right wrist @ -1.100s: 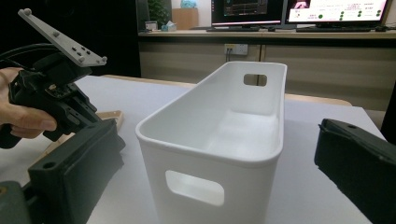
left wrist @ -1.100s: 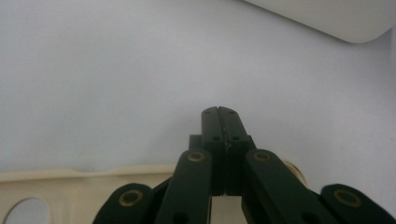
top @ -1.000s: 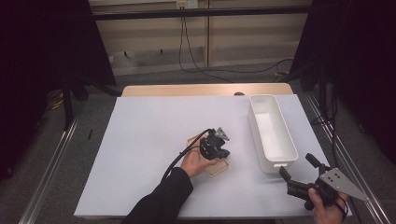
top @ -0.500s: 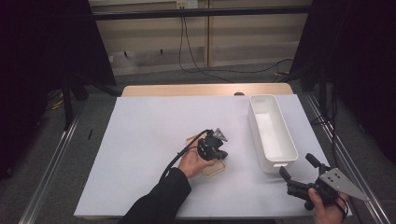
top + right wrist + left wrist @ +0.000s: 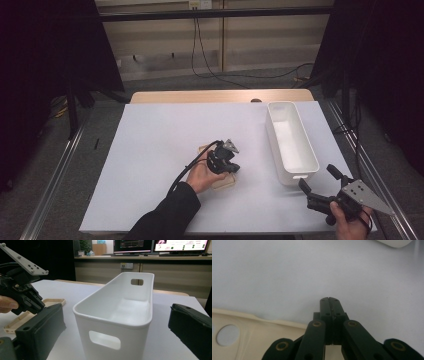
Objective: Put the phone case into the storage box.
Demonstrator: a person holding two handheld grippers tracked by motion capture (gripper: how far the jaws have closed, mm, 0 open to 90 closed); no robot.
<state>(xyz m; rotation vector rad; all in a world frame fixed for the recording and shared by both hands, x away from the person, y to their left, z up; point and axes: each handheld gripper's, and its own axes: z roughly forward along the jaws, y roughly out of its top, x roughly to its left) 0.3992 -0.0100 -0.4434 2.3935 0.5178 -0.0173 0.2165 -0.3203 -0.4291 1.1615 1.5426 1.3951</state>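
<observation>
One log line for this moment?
left gripper: shut, over beige frame | right gripper: open, facing white bin | bin empty

High view: set above the person's side, faced forward and down; the whole white table [image 5: 165, 150] is taken in from well back, with floor and a far wall behind.

Left gripper view: carried on the left gripper [image 5: 328, 300], aimed steeply down along its pressed-together jaws; the table surface is seen from very near, a cream tray [image 5: 249, 332] edging in at lower left.

Right gripper view: carried on the right gripper [image 5: 115, 322], held low and nearly level, faced across the table toward monitors; the white bin [image 5: 117, 312] is seen close between parted jaws.

Shared: the bin [image 5: 291, 142], tray [image 5: 222, 181] and left gripper [image 5: 234, 167] are covered by both the high and right gripper views.
</observation>
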